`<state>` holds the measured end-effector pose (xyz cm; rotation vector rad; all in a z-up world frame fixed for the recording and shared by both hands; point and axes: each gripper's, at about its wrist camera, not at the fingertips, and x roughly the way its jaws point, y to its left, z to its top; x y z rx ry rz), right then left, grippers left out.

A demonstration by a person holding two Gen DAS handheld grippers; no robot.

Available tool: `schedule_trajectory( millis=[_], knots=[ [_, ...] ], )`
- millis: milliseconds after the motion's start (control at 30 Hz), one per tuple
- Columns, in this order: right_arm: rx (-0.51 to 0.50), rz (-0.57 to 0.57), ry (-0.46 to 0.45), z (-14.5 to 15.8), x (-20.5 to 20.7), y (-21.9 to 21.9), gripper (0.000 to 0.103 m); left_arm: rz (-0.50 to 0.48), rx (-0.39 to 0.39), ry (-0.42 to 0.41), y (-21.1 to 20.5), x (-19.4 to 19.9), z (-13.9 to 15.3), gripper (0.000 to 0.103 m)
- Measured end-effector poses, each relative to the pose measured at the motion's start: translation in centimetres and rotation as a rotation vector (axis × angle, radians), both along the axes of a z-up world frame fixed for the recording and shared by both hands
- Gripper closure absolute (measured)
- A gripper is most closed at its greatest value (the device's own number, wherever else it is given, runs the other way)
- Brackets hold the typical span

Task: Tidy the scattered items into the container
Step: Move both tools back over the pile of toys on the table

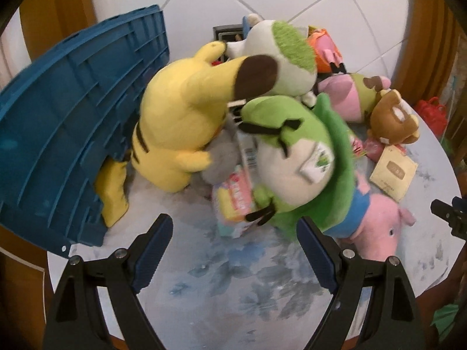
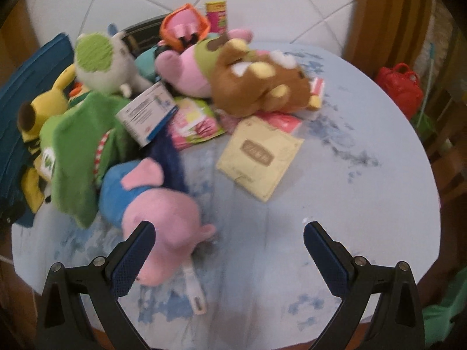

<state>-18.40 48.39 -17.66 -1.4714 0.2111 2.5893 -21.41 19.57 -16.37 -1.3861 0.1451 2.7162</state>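
Note:
A blue plastic crate lies tipped on its side at the left of the round table. Plush toys are heaped beside it: a yellow one against the crate, a green one, a pink pig in blue, a brown bear. In the right wrist view the pink pig lies by my left finger, with the brown bear, a beige packet and a white box beyond. My left gripper is open and empty before the heap. My right gripper is open and empty.
A white-and-green plush and an orange-and-pink toy sit at the back of the heap. A red bag stands off the table to the right. White tiled floor lies beyond. A white tag trails from the pig.

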Motion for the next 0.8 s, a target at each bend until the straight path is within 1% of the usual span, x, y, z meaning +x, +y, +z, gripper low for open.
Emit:
schedule_trajectory(
  millis=[133,200,300,433,467,533,600,667,733,800],
  knots=[
    [0.019,0.009,0.027,1.4,-0.9,2.6,0.000,0.015,0.010,0.007,2.4,-0.2,0.6,0.016],
    [0.025,0.028,0.039,1.8,-1.5,4.2,0.000,0.039,0.016,0.013,3.8,-0.3,0.8,0.016],
    [0.030,0.073,0.052,2.0,-2.8,6.7,0.000,0.109,0.023,0.022,6.3,-0.3,0.8,0.016],
    [0.033,0.211,0.080,2.2,-5.7,10.6,0.000,0.251,0.029,0.042,10.1,0.1,0.5,0.016],
    [0.037,0.248,0.086,2.2,-6.4,11.4,0.000,0.307,0.035,0.043,11.4,0.4,0.3,0.016],
    [0.045,0.357,0.091,2.2,-8.1,13.1,0.000,0.381,0.043,0.011,13.4,0.8,-0.3,0.016],
    [0.057,0.437,0.074,2.2,-9.2,14.3,0.000,0.414,0.046,-0.029,15.3,1.2,-0.9,0.016],
    [0.060,0.515,0.074,2.4,-9.8,14.9,0.000,0.474,0.028,-0.052,16.8,1.7,-1.3,0.016],
    [0.072,0.598,0.066,2.4,-10.5,15.0,0.000,0.514,0.044,-0.088,17.8,2.2,-1.8,0.016],
    [0.079,0.661,0.074,2.6,-11.1,14.6,0.000,0.530,0.044,-0.104,18.0,1.8,-2.2,0.016]
  ],
)
